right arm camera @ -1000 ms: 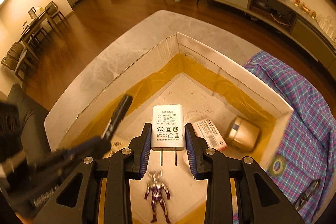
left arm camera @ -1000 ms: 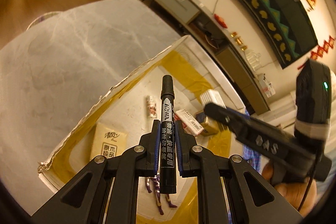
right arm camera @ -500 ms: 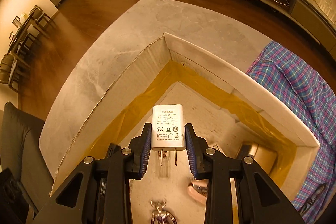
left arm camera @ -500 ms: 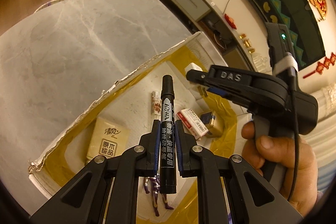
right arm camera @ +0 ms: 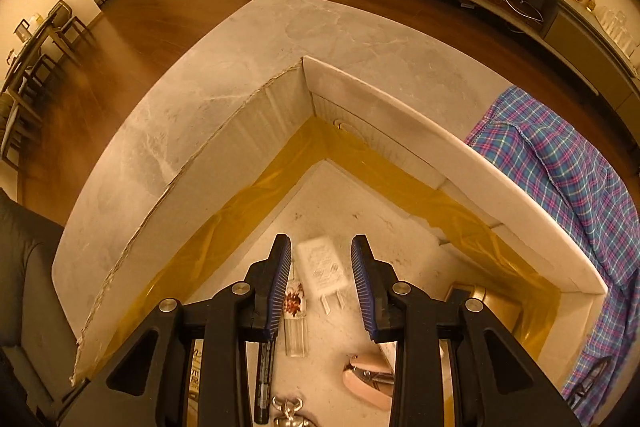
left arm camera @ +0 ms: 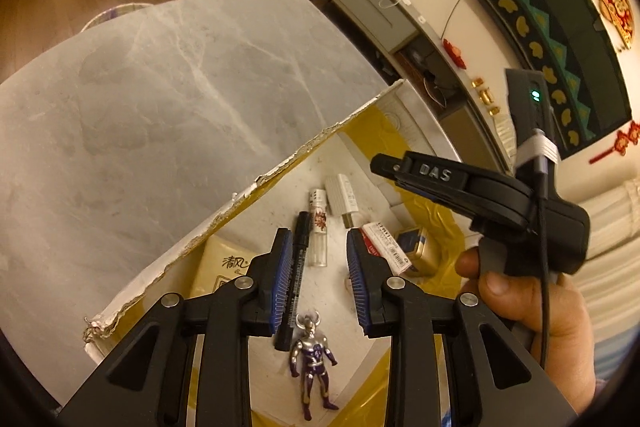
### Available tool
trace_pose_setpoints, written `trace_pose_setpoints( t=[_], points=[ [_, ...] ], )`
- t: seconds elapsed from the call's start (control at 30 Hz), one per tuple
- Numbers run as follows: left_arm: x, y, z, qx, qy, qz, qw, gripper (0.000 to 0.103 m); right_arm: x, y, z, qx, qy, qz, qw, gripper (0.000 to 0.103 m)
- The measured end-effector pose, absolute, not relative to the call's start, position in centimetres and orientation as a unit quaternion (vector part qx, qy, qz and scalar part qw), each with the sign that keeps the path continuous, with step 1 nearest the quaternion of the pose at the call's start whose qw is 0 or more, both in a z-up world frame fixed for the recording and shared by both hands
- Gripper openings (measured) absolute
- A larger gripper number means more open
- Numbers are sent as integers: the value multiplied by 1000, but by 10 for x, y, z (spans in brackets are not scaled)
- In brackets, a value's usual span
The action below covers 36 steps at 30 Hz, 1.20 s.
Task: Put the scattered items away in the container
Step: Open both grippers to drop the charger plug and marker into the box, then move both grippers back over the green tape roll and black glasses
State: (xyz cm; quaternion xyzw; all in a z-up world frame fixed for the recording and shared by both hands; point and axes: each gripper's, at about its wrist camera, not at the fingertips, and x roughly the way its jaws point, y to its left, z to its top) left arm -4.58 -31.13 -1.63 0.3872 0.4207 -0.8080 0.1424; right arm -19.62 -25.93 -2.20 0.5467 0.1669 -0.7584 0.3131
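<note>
Both drops into the box (right arm camera: 516, 183) are judged done. The left tongs (left arm camera: 318, 281) have just been opening; spread, the marker (left arm camera: 294, 279) lies free on the box floor. The right tongs (right arm camera: 322, 285) are spread, the charger (right arm camera: 322, 267) lying below them. Both should be lifted straight up, clear of the walls.

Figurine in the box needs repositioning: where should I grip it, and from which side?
Probably the figurine's torso, from straight above, jaws closing across the shoulders: it lies flat, face up, on the box floor, leaving only its sides reachable.
</note>
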Motion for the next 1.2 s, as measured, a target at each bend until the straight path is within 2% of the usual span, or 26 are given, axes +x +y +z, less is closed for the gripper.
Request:
trace_pose_setpoints(
  t=[0.13,0.23,0.6,0.77,0.97,1.03,1.2],
  points=[
    [-47,-311,-12,381,415,-813,146,30,-191,-251,-15,547,160,-756,321,35],
    [-46,-312,-4,372,405,-821,153,30,-187,-244,-9,547,150,-752,335,43],
    [-41,-298,19,331,378,-855,132,33,-136,-193,52,484,136,-748,434,44],
    [-43,-267,41,300,324,-891,101,33,-108,-137,84,436,130,-765,455,44],
    [-51,-202,67,275,221,-935,45,36,-100,-56,100,393,110,-814,414,54],
    [-55,-181,71,272,190,-943,23,37,-104,-26,99,387,96,-830,390,54],
    [-70,-139,65,293,154,-943,-23,39,-125,23,68,417,64,-843,333,55]
  ],
)
